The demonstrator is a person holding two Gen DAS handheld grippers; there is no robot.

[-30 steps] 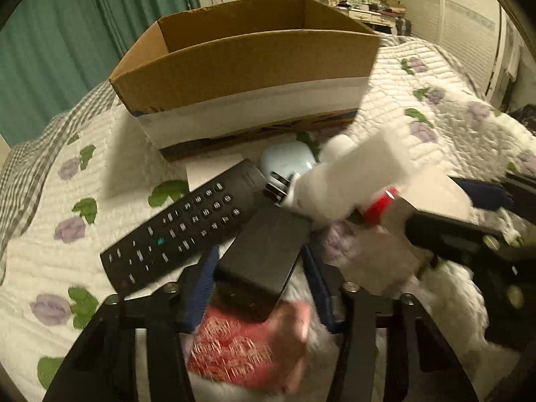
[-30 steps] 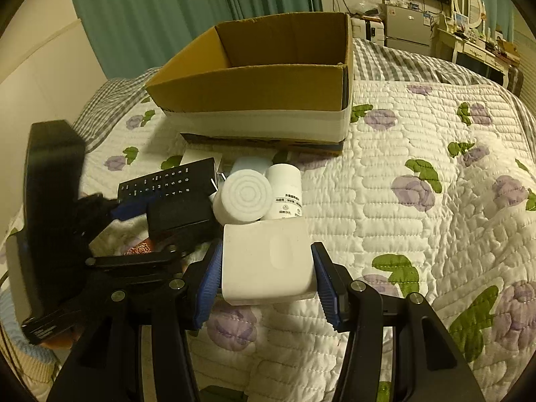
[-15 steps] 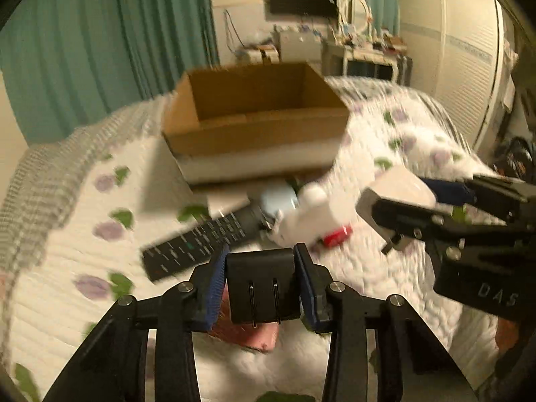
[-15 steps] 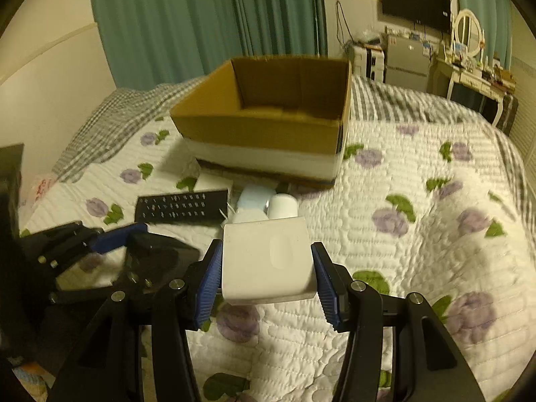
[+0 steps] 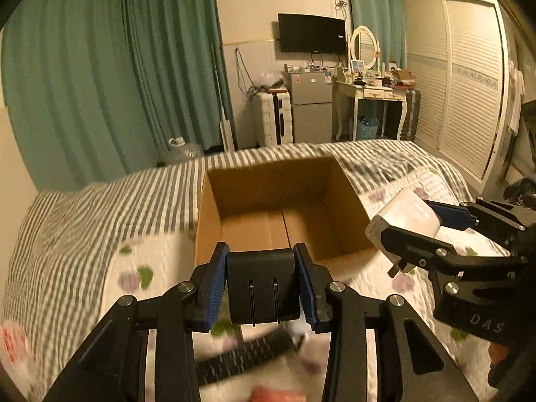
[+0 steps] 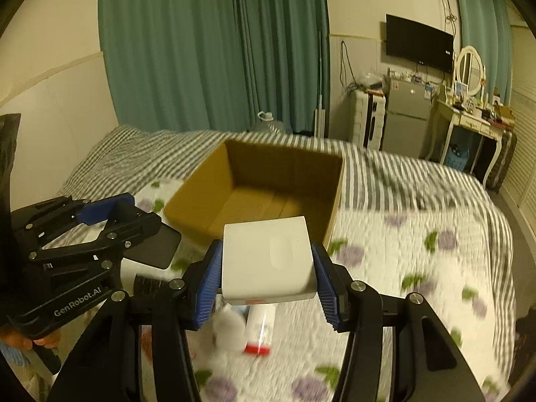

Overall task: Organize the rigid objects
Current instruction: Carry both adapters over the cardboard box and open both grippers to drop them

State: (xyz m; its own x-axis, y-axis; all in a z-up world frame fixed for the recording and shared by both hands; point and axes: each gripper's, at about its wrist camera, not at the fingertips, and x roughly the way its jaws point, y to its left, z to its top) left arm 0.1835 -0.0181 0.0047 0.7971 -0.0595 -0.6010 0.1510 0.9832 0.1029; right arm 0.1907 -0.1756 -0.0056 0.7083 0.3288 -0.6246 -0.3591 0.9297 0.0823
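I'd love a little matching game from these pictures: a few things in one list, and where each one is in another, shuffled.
Things:
1. black block
2. white adapter
3. cardboard box
4. red-capped tube

Places:
a. lying on the quilt
b. clamped in the right tool
c. standing open and empty on the bed
d. clamped in the left tool

Pairs: 1-d, 2-b, 3-c, 4-a

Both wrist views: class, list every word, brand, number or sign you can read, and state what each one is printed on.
"GenRobot.AI": white lettering on the body of the left gripper, seen in the right wrist view.
"DAS": white lettering on the body of the right gripper, cut off by the picture's edge.
White tube lying on the bed: print too blurred to read.
White adapter, black adapter, cardboard box: no legible text.
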